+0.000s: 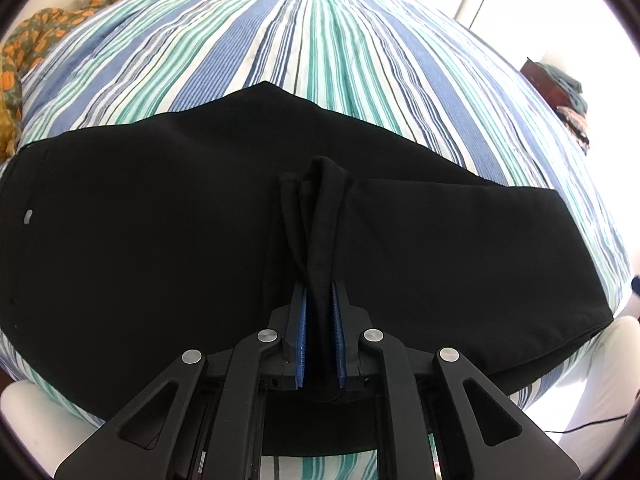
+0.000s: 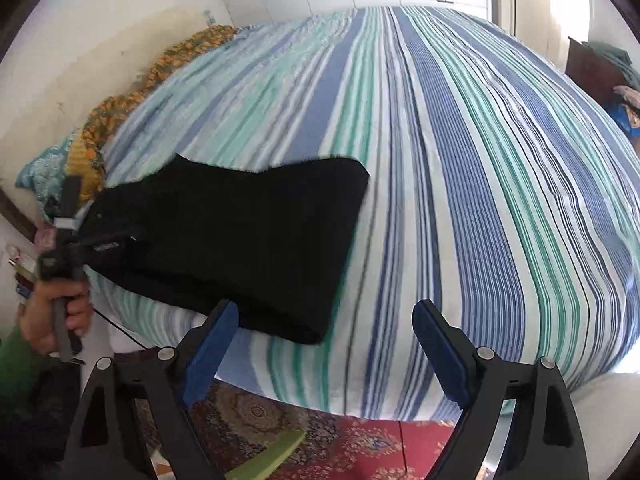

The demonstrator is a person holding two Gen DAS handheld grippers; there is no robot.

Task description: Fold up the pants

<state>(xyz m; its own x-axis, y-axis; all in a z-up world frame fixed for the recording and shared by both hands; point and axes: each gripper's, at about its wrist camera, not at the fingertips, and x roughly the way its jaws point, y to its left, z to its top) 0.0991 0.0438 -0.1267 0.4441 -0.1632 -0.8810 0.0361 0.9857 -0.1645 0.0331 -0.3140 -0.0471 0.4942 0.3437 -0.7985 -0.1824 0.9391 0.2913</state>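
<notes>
Black pants [image 1: 140,220] lie folded across the near part of a striped bed [image 1: 320,40]. My left gripper [image 1: 320,292] is shut on a bunched fold of the pants' fabric, which rises from between its blue pads [image 1: 303,320]. In the right wrist view the pants [image 2: 240,240] lie at the bed's near left edge, and the left gripper [image 2: 96,246] shows at their left end, held by a hand. My right gripper [image 2: 324,316] is open and empty, above the bed's front edge just right of the pants.
An orange patterned blanket [image 2: 120,108] lies along the wall at the bed's left side. A dark cabinet with piled clothes [image 1: 568,96] stands right of the bed. A red patterned rug [image 2: 340,440] covers the floor below the bed edge.
</notes>
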